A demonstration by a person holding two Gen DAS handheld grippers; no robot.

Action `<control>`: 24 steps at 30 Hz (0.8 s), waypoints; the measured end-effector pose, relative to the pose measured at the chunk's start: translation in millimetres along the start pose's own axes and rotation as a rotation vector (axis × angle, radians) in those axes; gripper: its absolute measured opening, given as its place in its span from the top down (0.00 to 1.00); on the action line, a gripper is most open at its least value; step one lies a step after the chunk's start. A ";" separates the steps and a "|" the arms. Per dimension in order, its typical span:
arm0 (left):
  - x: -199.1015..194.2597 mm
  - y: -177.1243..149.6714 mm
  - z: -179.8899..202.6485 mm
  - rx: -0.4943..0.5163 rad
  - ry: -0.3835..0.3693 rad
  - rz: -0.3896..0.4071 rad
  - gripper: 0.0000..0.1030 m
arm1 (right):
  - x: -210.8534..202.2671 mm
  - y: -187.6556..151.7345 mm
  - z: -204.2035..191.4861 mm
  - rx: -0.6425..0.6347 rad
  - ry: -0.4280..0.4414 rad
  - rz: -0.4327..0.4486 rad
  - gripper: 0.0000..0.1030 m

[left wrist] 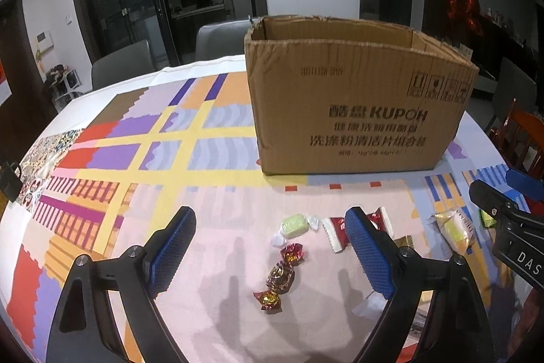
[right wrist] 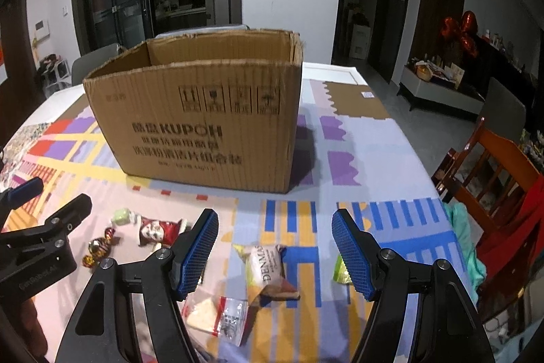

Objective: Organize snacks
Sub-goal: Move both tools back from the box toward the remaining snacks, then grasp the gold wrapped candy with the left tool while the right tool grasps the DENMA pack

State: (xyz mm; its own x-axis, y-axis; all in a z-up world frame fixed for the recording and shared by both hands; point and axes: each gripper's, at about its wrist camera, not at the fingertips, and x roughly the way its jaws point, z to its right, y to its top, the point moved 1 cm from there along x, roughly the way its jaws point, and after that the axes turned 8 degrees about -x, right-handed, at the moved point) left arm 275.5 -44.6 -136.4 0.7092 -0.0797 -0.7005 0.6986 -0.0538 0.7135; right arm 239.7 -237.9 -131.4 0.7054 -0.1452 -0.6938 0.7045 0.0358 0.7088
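near field, left wrist view: my left gripper [left wrist: 270, 235] hangs over the table [left wrist: 210, 312] with its jaws spread wide and holding nothing. between them, low centre of the frame, lies a twisted red-gold candy [left wrist: 279, 274], its long axis running from lower left to upper right, more or less along the jaws' reach. just beyond it sit a pale green candy [left wrist: 295, 226] and, partly behind the right-hand blue pad, a red-and-white packet [left wrist: 340, 232].

near field, right wrist view: my right gripper [right wrist: 274, 249] is likewise wide apart and empty. the cream denmark-labelled packet [right wrist: 268, 271] lies between its jaws, slightly below centre, long axis pointing roughly away from the camera and leaning a little left. a clear sachet [right wrist: 221, 315] lies at lower centre, and a green wrapper [right wrist: 341, 271] shows at the inner edge of the right-hand pad.

judgement: each gripper is nearest its own cluster; i read the left as set for the red-gold candy, the right for the cream packet.

far field: the open cardboard box [right wrist: 204, 128] stands upright mid-table, beyond all the snacks, upper centre in both views. only its inner walls show; i cannot tell whether anything lies inside.
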 end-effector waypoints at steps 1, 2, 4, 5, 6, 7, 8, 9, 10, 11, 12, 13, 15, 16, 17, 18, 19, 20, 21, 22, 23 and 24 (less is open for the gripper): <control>1.4 -1.6 -0.4 0.002 0.004 -0.001 0.12 | 1.7 -1.6 -0.4 0.001 0.001 -0.002 0.32; 2.5 -3.4 -0.6 0.004 0.006 -0.001 0.12 | 3.5 -3.6 -1.0 0.001 0.002 -0.004 0.32; 4.8 -7.8 -1.8 0.006 0.012 -0.004 0.13 | 7.2 -6.3 -2.2 0.001 0.003 -0.010 0.32; 6.7 -10.6 -2.4 0.008 0.012 -0.010 0.13 | 9.0 -8.0 -2.8 0.000 0.003 -0.014 0.32; 8.7 -13.3 -3.0 0.010 0.012 -0.016 0.14 | 10.4 -9.9 -3.2 -0.001 0.001 -0.017 0.32; 10.0 -15.3 -3.3 0.010 0.011 -0.020 0.15 | 12.3 -11.7 -3.6 -0.003 -0.003 -0.020 0.32; 11.8 -18.1 -3.8 0.012 0.010 -0.025 0.16 | 13.5 -13.0 -4.2 -0.005 -0.006 -0.022 0.32; 13.6 -20.8 -3.9 0.016 0.011 -0.029 0.17 | 14.9 -14.4 -4.8 -0.009 -0.008 -0.025 0.32; 15.7 -23.4 -3.9 0.021 0.015 -0.032 0.17 | 16.4 -15.9 -5.3 -0.010 -0.009 -0.028 0.32; 17.4 -25.8 -3.9 0.024 0.015 -0.033 0.17 | 18.0 -17.5 -6.1 -0.012 -0.008 -0.032 0.32; 18.9 -27.5 -3.8 0.026 0.014 -0.034 0.18 | 19.8 -19.3 -7.1 -0.016 -0.009 -0.036 0.32; 21.6 -29.5 -3.9 0.028 0.014 -0.037 0.20 | 21.4 -20.3 -7.5 -0.020 -0.011 -0.038 0.32; 26.3 -31.9 -4.2 0.028 0.013 -0.048 0.22 | 24.9 -23.1 -9.1 -0.027 -0.011 -0.041 0.32; 28.4 -32.7 -4.4 0.028 0.012 -0.052 0.24 | 26.3 -23.4 -9.3 -0.027 -0.010 -0.041 0.32; 30.3 -33.8 -5.0 0.028 0.013 -0.056 0.25 | 28.2 -24.1 -10.1 -0.030 -0.011 -0.042 0.32; 31.8 -34.9 -5.5 0.029 0.015 -0.058 0.26 | 31.0 -25.1 -11.3 -0.035 -0.010 -0.048 0.32; 32.9 -35.7 -5.8 0.031 0.016 -0.059 0.27 | 32.7 -25.3 -11.5 -0.036 -0.008 -0.052 0.32; 33.8 -36.4 -6.2 0.032 0.019 -0.061 0.27 | 34.6 -26.1 -11.9 -0.035 -0.007 -0.056 0.32; 34.6 -36.9 -6.9 0.032 0.021 -0.062 0.28 | 35.7 -26.5 -11.8 -0.035 -0.008 -0.058 0.32; 35.0 -37.7 -7.3 0.033 0.023 -0.063 0.28 | 37.2 -27.0 -12.2 -0.037 -0.009 -0.060 0.32; 35.4 -38.5 -7.6 0.033 0.022 -0.065 0.28 | 38.4 -27.6 -12.9 -0.039 -0.011 -0.062 0.32; 36.1 -38.7 -7.7 0.033 0.023 -0.066 0.29 | 39.6 -27.9 -13.1 -0.041 -0.014 -0.063 0.32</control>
State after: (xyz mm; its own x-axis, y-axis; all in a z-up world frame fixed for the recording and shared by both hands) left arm 274.8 -37.7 -189.4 0.6636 -0.0524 -0.7462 0.7410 -0.0908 0.6653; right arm 249.0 -231.7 -180.2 0.6587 -0.1617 -0.7348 0.7502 0.0663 0.6579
